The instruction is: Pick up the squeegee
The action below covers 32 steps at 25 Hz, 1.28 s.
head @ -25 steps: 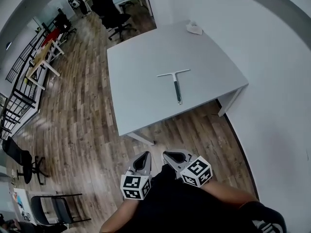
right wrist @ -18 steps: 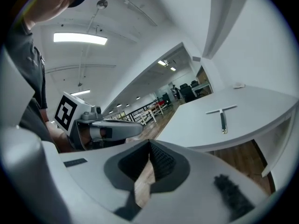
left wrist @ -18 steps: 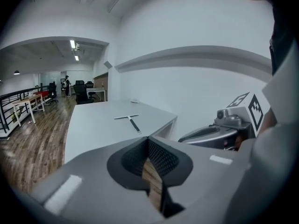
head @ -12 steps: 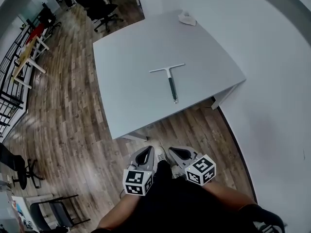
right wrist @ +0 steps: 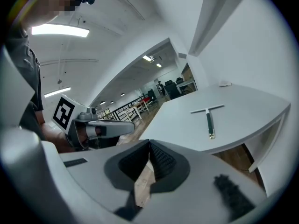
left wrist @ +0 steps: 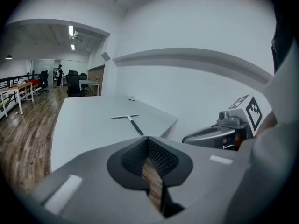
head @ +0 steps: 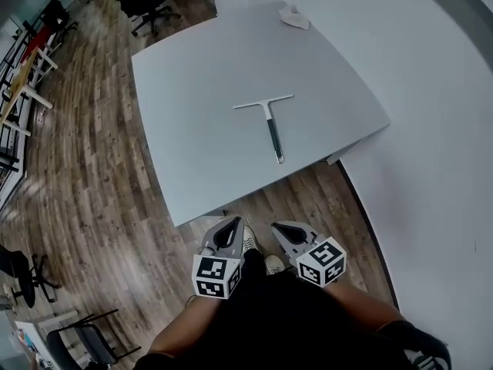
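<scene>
Nearest, the person's forearms (head: 362, 314) run off the lower edge. The left gripper (head: 229, 226) and right gripper (head: 285, 231) hang side by side, both clenched on nothing, short of the table (head: 177, 145). The squeegee (head: 269, 126) lies flat mid-table, its handle pointing toward the grippers. At the far corner is a pale scrap (head: 295, 18), too small to identify.

Bright, even indoor light in all 3 views. Ceiling strip lights (right wrist: 60, 30) blow out white in right gripper view; smaller ones far down hall in left gripper view. Table (head: 192, 153) pale, no glare; squeegee (head: 269, 126) crisp w/ barely any shadow. Heavy fisheye: walls + table edges bow, corners vignette black. Floor (head: 85, 168) smeared at left of head view. Nearest foreground soft in both gripper views.
</scene>
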Tool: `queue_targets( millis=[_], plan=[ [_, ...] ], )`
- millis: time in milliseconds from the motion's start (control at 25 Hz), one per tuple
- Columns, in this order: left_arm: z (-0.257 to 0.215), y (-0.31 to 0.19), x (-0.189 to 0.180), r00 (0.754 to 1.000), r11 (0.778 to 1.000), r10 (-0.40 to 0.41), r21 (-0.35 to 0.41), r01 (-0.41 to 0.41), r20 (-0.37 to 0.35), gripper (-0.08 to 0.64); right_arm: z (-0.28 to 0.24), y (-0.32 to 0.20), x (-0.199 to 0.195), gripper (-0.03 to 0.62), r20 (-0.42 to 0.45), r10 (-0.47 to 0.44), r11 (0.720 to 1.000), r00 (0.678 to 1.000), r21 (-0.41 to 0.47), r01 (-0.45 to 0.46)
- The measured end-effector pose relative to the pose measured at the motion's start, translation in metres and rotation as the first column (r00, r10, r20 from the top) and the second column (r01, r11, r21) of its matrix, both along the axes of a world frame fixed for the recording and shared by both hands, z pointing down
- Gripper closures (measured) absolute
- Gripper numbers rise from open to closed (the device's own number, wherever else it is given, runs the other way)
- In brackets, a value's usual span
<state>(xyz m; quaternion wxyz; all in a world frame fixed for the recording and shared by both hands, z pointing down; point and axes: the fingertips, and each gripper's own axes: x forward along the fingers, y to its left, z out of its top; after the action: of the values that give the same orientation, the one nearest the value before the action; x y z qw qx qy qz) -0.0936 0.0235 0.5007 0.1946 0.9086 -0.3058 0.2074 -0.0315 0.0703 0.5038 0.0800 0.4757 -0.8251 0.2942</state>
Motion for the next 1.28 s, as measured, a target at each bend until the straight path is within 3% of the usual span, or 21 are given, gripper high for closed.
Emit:
queue_targets(
  millis=[640, 960, 1120, 1280],
  plan=[
    [0.003, -0.106, -0.027, 0.994, 1.0, -0.024, -0.014, 0.023, -0.106, 0.554, -0.009, -0.101, -0.006, 0.586, -0.129, 0.041, 0.999, 0.991, 0.002, -0.041],
    [0.014, -0.129, -0.012, 0.991, 0.996, 0.075, -0.036, -0.079, -0.108, 0.554, -0.017, -0.127, 0.013, 0.586, -0.15, 0.15, 0.989, 0.977, 0.033, -0.146],
    [0.021, -0.126, -0.001, 0.984, 0.985, 0.15, -0.073, -0.157, -0.093, 0.552, -0.011, -0.127, 0.015, 0.586, -0.166, 0.158, 0.987, 0.973, 0.017, -0.158],
    [0.021, -0.126, 0.005, 0.98, 0.981, 0.172, -0.07, -0.179, -0.096, 0.552, -0.016, -0.13, 0.018, 0.586, -0.18, 0.167, 0.986, 0.969, 0.025, -0.165]
  ],
)
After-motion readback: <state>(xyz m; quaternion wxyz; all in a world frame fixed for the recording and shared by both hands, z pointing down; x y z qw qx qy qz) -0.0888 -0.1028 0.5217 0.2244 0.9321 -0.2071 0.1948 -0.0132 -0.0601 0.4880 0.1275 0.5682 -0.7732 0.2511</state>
